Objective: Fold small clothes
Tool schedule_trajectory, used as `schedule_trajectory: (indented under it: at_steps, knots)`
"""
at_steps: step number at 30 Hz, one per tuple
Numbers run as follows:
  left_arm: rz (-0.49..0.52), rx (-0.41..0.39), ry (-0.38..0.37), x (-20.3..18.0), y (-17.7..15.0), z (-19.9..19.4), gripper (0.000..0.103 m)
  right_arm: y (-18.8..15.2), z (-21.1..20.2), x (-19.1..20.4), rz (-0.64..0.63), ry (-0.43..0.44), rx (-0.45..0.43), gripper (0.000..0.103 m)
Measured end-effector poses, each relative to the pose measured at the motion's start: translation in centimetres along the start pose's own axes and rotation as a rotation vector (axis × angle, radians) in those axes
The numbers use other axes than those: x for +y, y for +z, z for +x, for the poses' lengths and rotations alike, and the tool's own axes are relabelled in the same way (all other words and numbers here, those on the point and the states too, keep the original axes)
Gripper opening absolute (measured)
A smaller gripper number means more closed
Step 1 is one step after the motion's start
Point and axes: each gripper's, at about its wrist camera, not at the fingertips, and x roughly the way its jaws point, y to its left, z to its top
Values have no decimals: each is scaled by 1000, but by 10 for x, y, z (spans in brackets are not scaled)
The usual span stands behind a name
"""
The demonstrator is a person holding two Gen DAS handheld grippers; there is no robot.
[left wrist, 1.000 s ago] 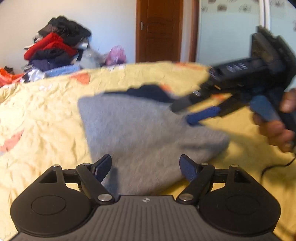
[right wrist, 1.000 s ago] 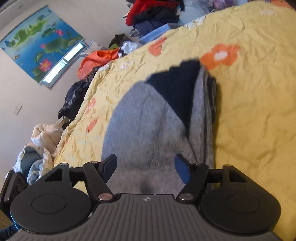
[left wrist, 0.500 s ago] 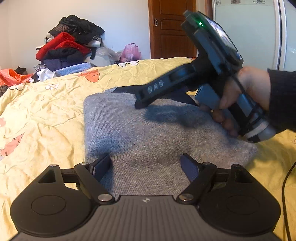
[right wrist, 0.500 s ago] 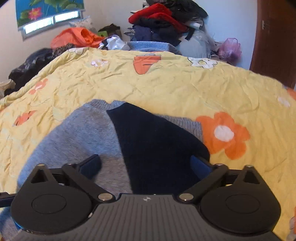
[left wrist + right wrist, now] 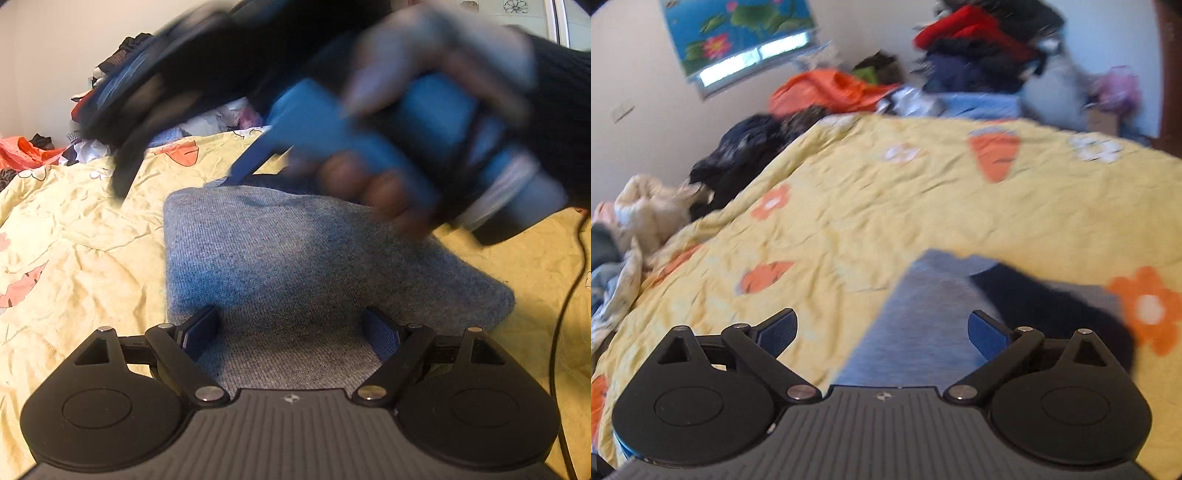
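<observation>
A folded grey knit sweater (image 5: pixel 288 251) lies on the yellow flowered bedspread (image 5: pixel 81 236). My left gripper (image 5: pixel 291 332) is open and empty, just above the sweater's near edge. In the right wrist view the sweater (image 5: pixel 923 317) shows a dark navy part (image 5: pixel 1045 299) at its right. My right gripper (image 5: pixel 882 332) is open and empty, held above the sweater's left edge. In the left wrist view the right gripper's body and the hand holding it (image 5: pixel 388 122) pass blurred above the sweater.
Piles of clothes stand beyond the bed's far edge: red and dark ones (image 5: pixel 982 40), an orange one (image 5: pixel 827 88), dark and cream ones at the left (image 5: pixel 701 177). A black cable (image 5: pixel 565 302) runs over the bedspread right of the sweater.
The right gripper has risen and swung left, closer to the left camera, now blurred with motion. Its view has shifted left off the sweater. The left gripper has stayed in place.
</observation>
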Motion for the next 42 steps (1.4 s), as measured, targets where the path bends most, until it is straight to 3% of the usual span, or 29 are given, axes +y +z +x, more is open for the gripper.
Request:
schedule_trajectory:
  at_steps: [3,5,8,10,13,17,20,22,24,25,26,27,28,29,33,36,38,40,42]
  knots:
    - [3,-8,3,-1,-1,0,85,-2,47,2,21,-6,148,102]
    - [5,-12,4,-3,-2,0,85,-9,63,8,-74,-49,125,103]
    - [-10,-21,-3,0,-3,-5,86,-11,74,27,-217,-148,163,103]
    - [-69,-39,-21,10,-4,-21,86,-13,60,31,-229,-145,143,97]
    - [-225,-65,-68,42,-13,-47,86,-23,-1,5,-115,-87,-4,101]
    - [-500,18,-160,95,-28,-50,86,-59,-77,-56,127,-70,-114,102]
    - [-629,41,-273,112,-33,-47,86,-97,-106,-94,300,-85,-72,94]
    - [-671,74,-368,112,-33,-41,86,-122,-112,-99,332,-76,-19,88]
    - [-683,117,-403,107,-33,-31,86,-143,-113,-95,333,-43,31,83]
    - [-677,115,-399,103,-32,-29,83,-151,-113,-90,328,-24,41,83]
    - [-666,118,-396,99,-30,-26,70,-156,-115,-84,315,-3,33,82]
    - [-661,137,-395,97,-30,-21,37,-160,-114,-80,306,23,36,67]
    - [-662,181,-385,94,-30,-13,22,-162,-112,-76,286,42,47,38]
    - [-667,199,-371,96,-33,-10,15,-161,-111,-71,259,26,60,29]
    - [-583,223,-333,98,-28,-14,11,-157,-119,-78,181,-4,94,19]
    - [-550,204,-336,100,-31,-13,11,-160,-124,-83,131,-4,93,18]
    - [-554,211,-329,100,-28,-14,14,-158,-122,-82,141,-3,91,23]
    - [-535,211,-331,98,-26,-23,22,-153,-120,-83,170,32,114,50]
    - [-497,187,-343,98,-22,-38,48,-142,-125,-88,224,31,107,76]
